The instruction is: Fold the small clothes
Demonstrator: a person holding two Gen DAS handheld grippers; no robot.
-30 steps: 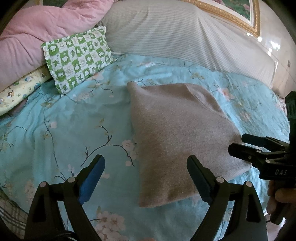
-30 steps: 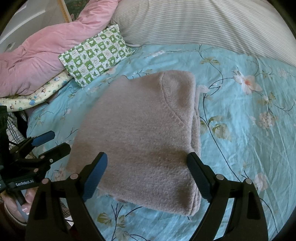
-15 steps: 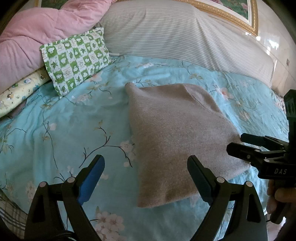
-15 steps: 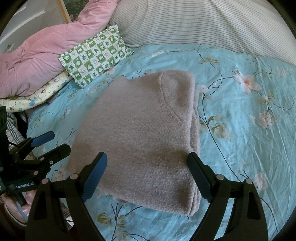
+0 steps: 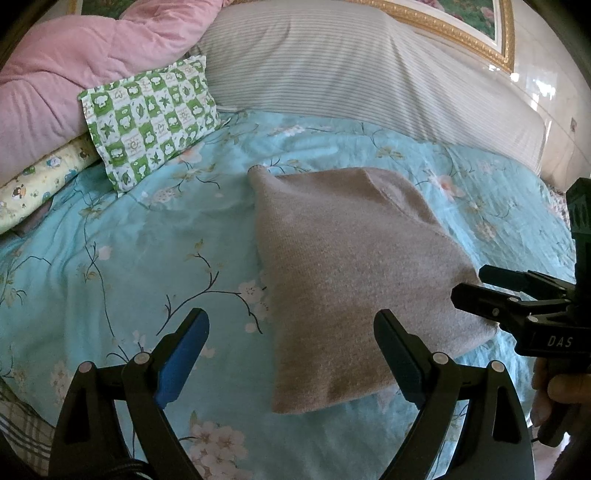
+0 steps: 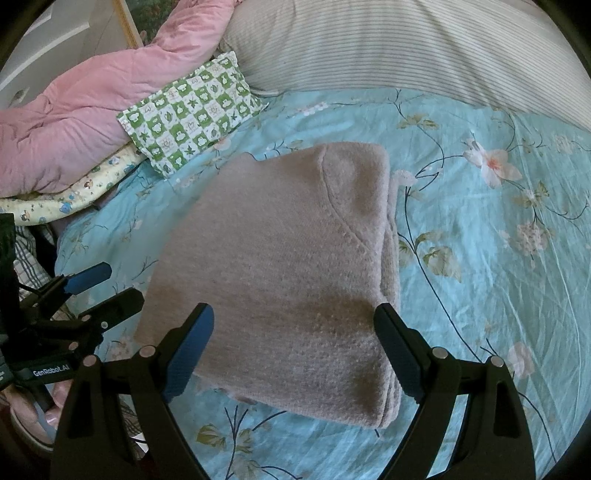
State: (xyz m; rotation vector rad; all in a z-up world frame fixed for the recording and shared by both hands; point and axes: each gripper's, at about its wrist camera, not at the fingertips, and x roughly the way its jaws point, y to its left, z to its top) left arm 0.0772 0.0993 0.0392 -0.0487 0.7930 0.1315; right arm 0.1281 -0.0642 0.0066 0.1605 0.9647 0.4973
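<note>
A folded beige knit sweater (image 5: 354,266) (image 6: 288,266) lies flat on the turquoise floral bedsheet (image 5: 147,258) (image 6: 498,258). My left gripper (image 5: 291,328) hovers open over the sheet at the sweater's near left corner, nothing between its blue pads. My right gripper (image 6: 293,325) stands open above the sweater's near edge, holding nothing. Each view shows the other gripper from the side: the right gripper (image 5: 480,284) at the sweater's right corner, the left gripper (image 6: 114,284) at its left edge, both apart from the cloth.
A green-and-white checked pillow (image 5: 151,122) (image 6: 192,110), a pink quilt (image 5: 74,62) (image 6: 74,110) and a cartoon-print pillow (image 5: 37,184) lie at the back left. A striped bolster (image 5: 369,74) (image 6: 406,48) runs along the head. A gold picture frame (image 5: 461,33) hangs behind.
</note>
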